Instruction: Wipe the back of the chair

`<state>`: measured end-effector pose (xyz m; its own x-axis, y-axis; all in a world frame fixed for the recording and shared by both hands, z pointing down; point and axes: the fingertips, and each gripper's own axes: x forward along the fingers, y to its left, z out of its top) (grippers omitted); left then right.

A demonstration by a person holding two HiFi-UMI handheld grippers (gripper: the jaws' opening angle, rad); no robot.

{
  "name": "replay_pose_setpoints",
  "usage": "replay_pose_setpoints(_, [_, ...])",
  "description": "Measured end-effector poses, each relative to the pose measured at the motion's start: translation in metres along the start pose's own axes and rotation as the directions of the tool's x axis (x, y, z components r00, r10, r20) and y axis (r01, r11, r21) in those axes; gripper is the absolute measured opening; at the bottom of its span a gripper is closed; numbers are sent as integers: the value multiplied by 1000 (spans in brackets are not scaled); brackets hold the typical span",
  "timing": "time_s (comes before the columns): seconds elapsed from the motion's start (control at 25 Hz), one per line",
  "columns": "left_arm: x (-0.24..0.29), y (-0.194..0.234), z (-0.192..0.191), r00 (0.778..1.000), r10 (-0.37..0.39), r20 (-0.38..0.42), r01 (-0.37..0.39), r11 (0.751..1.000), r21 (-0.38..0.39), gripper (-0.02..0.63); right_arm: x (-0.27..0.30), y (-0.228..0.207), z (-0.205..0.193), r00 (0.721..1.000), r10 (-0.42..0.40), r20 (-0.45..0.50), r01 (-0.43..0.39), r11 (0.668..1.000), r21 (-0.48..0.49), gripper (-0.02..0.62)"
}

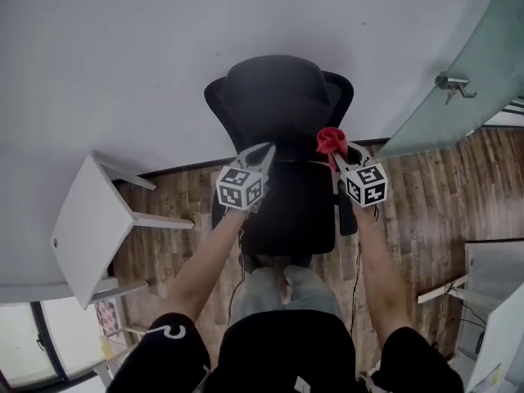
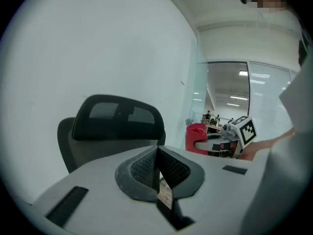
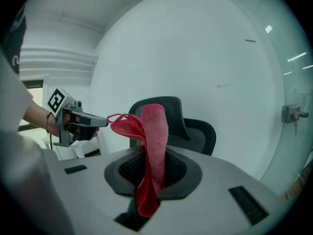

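The only print is the black-and-white square markers on each gripper's cube, plus a white curled mark on the person's black sleeve (image 1: 168,332) that cannot be read.

The black chair (image 1: 278,97) stands against the white wall (image 1: 123,47), directly in front of the person; both grippers are held over it, level with each other, and neither view shows whether they touch it.

The right gripper (image 1: 336,158) is clamped on a red cloth (image 1: 330,140); in its own view the cloth (image 3: 154,151) runs up between the closed jaws, stands above them and flops toward the left gripper (image 3: 78,121), with the chair's top (image 3: 195,131) just behind it. In the head view the cloth sits over the right side of the chair.

The left gripper (image 1: 264,150) points at the chair's left side; its jaws are pressed together with nothing between them, and the headrest (image 2: 117,116) rises just beyond their tips.

A white worktop (image 1: 90,219) stands to the left on the wood floor (image 1: 426,203); a glass door (image 1: 483,64) with a metal handle (image 1: 454,84) is at the right.
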<state>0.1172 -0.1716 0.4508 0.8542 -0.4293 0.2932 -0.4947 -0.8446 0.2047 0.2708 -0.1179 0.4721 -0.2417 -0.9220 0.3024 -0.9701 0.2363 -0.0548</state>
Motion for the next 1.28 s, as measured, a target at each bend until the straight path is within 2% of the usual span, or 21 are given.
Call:
replay_pose_setpoints(0.2, [-43, -7, 47, 996, 27, 85, -27, 1000, -3, 23, -25, 30, 53, 998, -12, 68, 11, 1000, 12, 69])
replay_pose_setpoints(0.4, [-95, -9, 57, 994, 54, 95, -59, 997, 42, 23, -42, 67, 76, 996, -47, 81, 45, 999, 25, 69])
replay_pose_setpoints(0.56, [-143, -16, 49, 992, 72, 101, -78, 995, 59, 23, -58, 102, 77, 995, -69, 73, 65, 997, 49, 69])
replay_pose_setpoints(0.84, [-210, -24, 14, 989, 114, 98, -120, 991, 57, 23, -79, 161, 62, 997, -41, 68, 36, 996, 77, 69])
replay_pose_setpoints(1.08, [-253, -30, -12, 982, 148, 113, -148, 989, -12, 23, -99, 193, 48, 998, -45, 47, 41, 996, 82, 69])
replay_pose_setpoints(1.28, [-272, -42, -19, 977, 175, 123, -170, 984, -53, 23, -121, 207, 41, 998, -51, 41, 47, 995, 90, 69])
